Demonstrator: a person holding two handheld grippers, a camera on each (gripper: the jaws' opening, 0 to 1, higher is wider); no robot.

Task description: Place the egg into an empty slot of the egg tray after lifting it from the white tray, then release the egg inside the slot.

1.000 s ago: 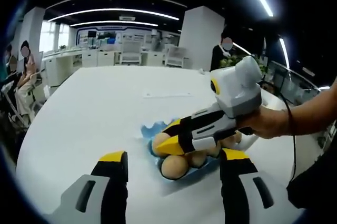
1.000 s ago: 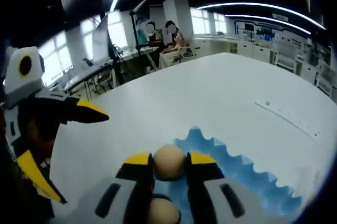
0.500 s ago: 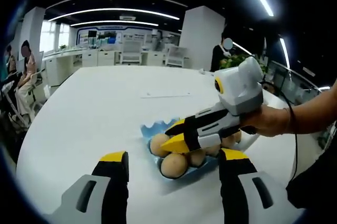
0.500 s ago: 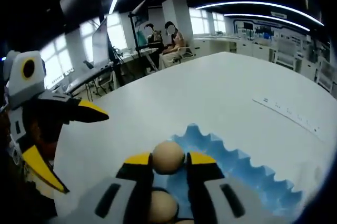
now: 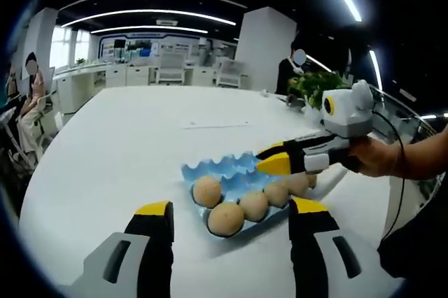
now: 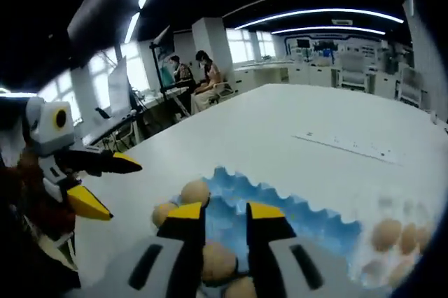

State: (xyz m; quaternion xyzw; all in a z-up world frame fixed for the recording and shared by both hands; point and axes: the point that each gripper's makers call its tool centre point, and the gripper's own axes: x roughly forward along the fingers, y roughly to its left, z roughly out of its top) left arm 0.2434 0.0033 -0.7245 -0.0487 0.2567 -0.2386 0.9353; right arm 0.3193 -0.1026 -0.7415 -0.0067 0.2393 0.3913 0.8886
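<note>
Left gripper view shows the blue egg tray on the white bench, with eggs in its near slots; the newly set egg sits at the left end of the row. The left claw is spread wide and empty, near the tray. The right claw hangs above the tray's far right part, its jaws nearly together and holding nothing. In the right gripper view more eggs lie at the right, blurred.
</note>
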